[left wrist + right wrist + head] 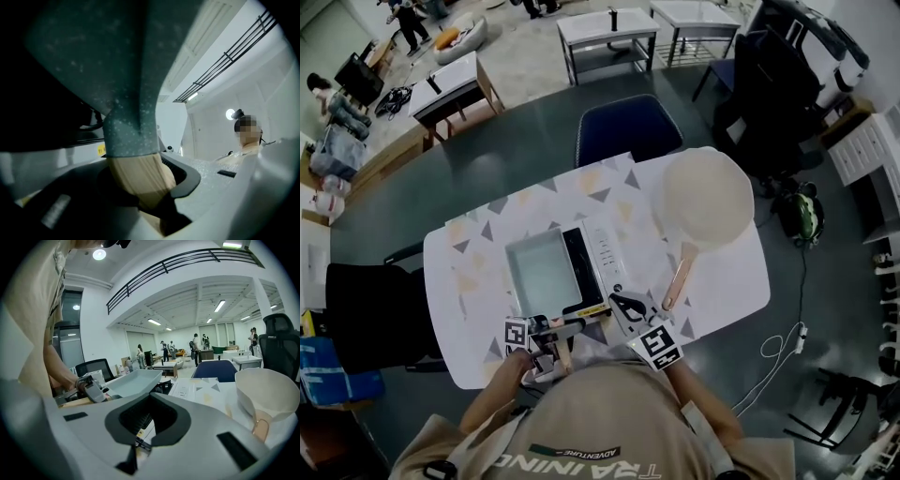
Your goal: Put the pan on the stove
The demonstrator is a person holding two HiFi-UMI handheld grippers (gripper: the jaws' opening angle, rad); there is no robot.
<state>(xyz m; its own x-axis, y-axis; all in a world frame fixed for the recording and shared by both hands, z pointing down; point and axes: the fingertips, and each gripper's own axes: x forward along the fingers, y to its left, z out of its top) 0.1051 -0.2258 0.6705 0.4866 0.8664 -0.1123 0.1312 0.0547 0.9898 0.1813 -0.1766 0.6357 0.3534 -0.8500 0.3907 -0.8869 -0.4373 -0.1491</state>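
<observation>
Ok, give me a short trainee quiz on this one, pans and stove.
1. True or false: the round pan sits on the stove.
2. Which tool grips the square pan's handle? A left, B right, C both.
3. Fill in: the square pan is over the ____.
Key: 1 false, it lies on the table beside the stove. 2 A, the left tool. 3 stove.

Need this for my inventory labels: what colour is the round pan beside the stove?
Cream-white; the round pan shows best in the head view.
</observation>
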